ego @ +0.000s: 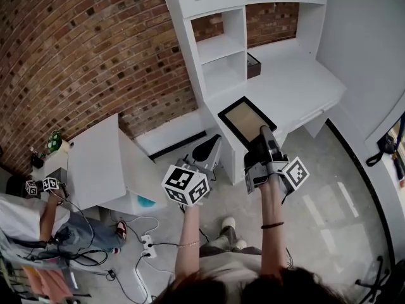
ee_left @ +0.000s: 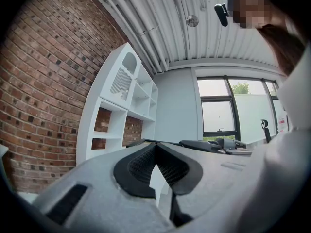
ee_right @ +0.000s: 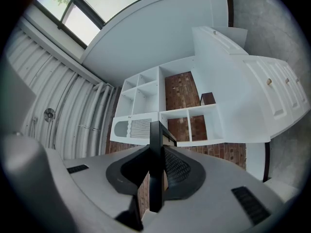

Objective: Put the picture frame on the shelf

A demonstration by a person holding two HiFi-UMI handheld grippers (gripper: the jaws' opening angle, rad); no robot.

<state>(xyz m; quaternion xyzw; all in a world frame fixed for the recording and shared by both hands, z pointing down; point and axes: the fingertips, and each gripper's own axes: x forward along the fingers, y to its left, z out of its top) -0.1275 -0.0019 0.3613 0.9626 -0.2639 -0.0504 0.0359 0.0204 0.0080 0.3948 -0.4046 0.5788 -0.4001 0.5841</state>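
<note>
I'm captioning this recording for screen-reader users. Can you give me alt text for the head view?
Seen from above, the right gripper holds a black picture frame out toward a white desk and a white shelf unit against a brick wall. The left gripper, beside it, holds nothing.

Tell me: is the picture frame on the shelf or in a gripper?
In a gripper: the right gripper clamps the picture frame by its edge, away from the shelf.

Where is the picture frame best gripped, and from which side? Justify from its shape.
Grip the picture frame by its thin rim, edge-on from the near end, as the right gripper does: it is flat and wide, so only the rim fits the jaws.
</note>
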